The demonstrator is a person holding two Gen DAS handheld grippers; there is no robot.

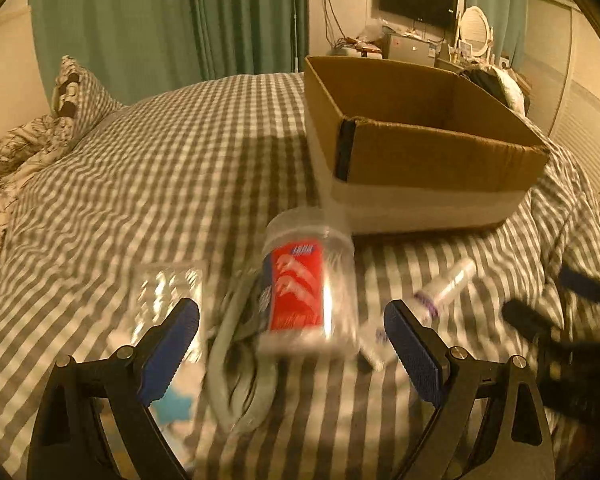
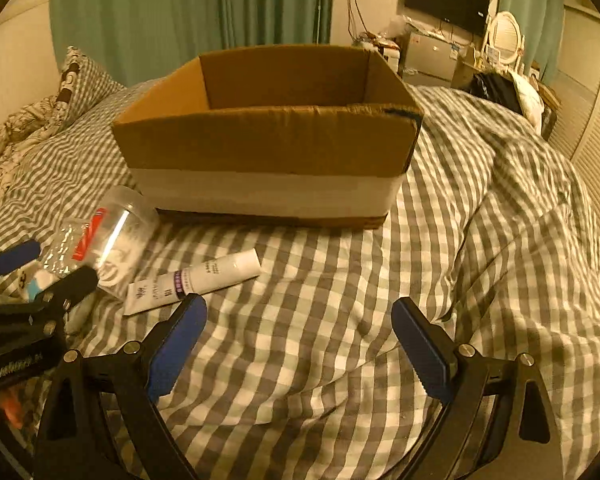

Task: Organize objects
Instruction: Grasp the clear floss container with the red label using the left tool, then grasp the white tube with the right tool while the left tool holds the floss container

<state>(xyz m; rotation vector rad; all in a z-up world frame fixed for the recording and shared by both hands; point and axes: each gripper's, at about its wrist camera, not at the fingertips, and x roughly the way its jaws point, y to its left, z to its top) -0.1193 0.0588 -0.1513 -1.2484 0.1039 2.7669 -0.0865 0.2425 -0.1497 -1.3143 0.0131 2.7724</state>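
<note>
A clear plastic jar with a red label (image 1: pixel 309 284) lies on the checked bedspread, just beyond my open left gripper (image 1: pixel 292 320); it also shows in the right wrist view (image 2: pixel 112 236). A white tube (image 2: pixel 194 280) lies to its right, also in the left wrist view (image 1: pixel 446 288). A grey cable (image 1: pixel 236 364) and a clear blister pack (image 1: pixel 168 292) lie by the jar. An open cardboard box (image 2: pixel 268 140) stands behind them, also in the left wrist view (image 1: pixel 420 148). My right gripper (image 2: pixel 298 320) is open and empty over bare bedspread, right of the tube.
Pillows (image 1: pixel 72 92) and a crumpled duvet (image 1: pixel 8 160) lie at the far left. The bedspread bulges in folds at the right (image 2: pixel 520 200). Green curtains, a wall screen and a cluttered dresser stand beyond the bed.
</note>
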